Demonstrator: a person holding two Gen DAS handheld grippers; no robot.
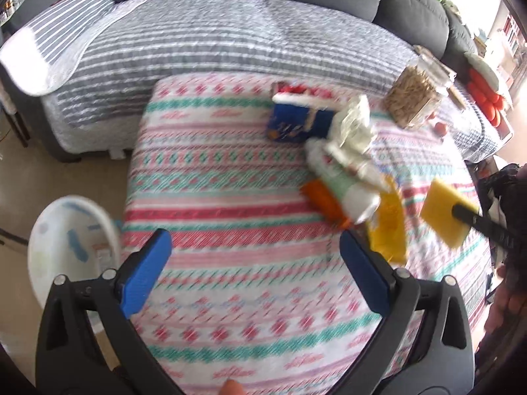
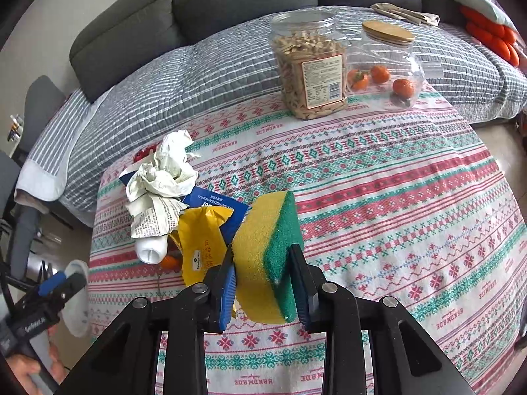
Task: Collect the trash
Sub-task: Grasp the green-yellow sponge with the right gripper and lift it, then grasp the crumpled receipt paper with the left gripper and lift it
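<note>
Right hand-held gripper [image 2: 263, 288] clamps the sponge [image 2: 267, 256], long axis pointing away; left hand-held gripper [image 1: 253, 275] gapes empty, nearer the bin [image 1: 70, 250], left of the sponge.

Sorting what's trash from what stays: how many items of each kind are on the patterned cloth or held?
Sponge, in the right gripper: 1
Clear jars: 2
Crumpled paper: 1
Yellow wrapper: 1
Blue packet: 1
White bottle: 1
Total: 7

"HANDMADE" woven repeatedly along the patterned tablecloth [image 2: 411, 171]; fine print elsewhere too small to read.
</note>
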